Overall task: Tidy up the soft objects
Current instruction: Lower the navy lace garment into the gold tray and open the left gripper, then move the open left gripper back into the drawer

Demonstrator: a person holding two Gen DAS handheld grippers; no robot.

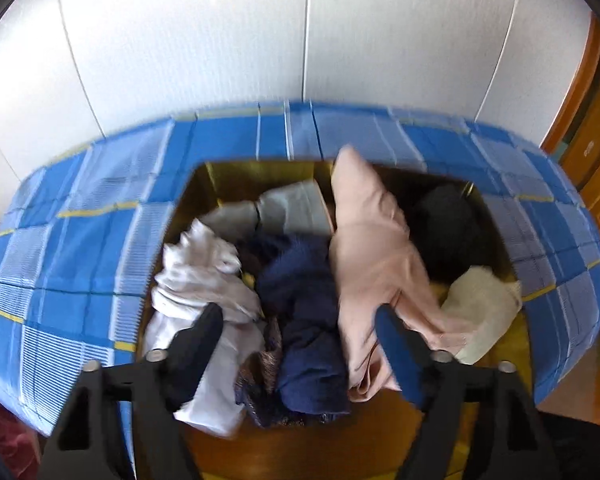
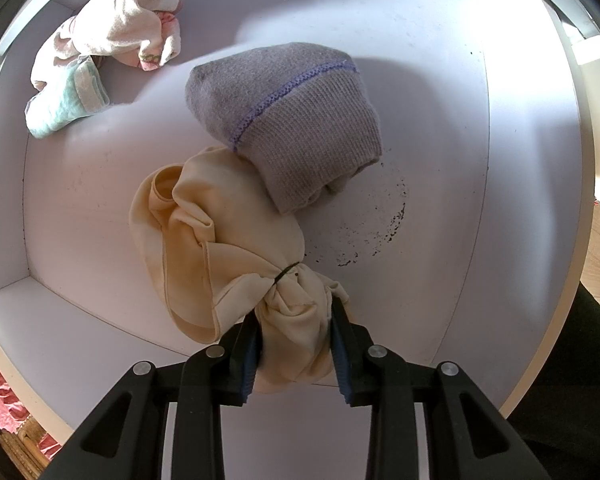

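In the left wrist view my left gripper (image 1: 300, 320) stands open above a gold-lined box (image 1: 204, 188) full of clothes. A navy roll (image 1: 304, 312) lies below the gap between the fingers, not pressed by either. A long pale pink cloth (image 1: 372, 248), blurred, lies beside the right finger, and crumpled white cloth (image 1: 204, 276) sits by the left finger. In the right wrist view my right gripper (image 2: 294, 320) points down, shut on the tied end of a cream cloth bundle (image 2: 204, 236), which has a black band round it and hangs over a white drawer floor (image 2: 440, 200).
The box sits on a blue plaid bedspread (image 1: 80, 232) against a white wall, and also holds black cloth (image 1: 448, 228) and a cream piece (image 1: 480, 308). In the drawer, a grey knitted piece (image 2: 300, 120) touches the bundle, and pink and mint cloths (image 2: 108, 44) lie in a corner.
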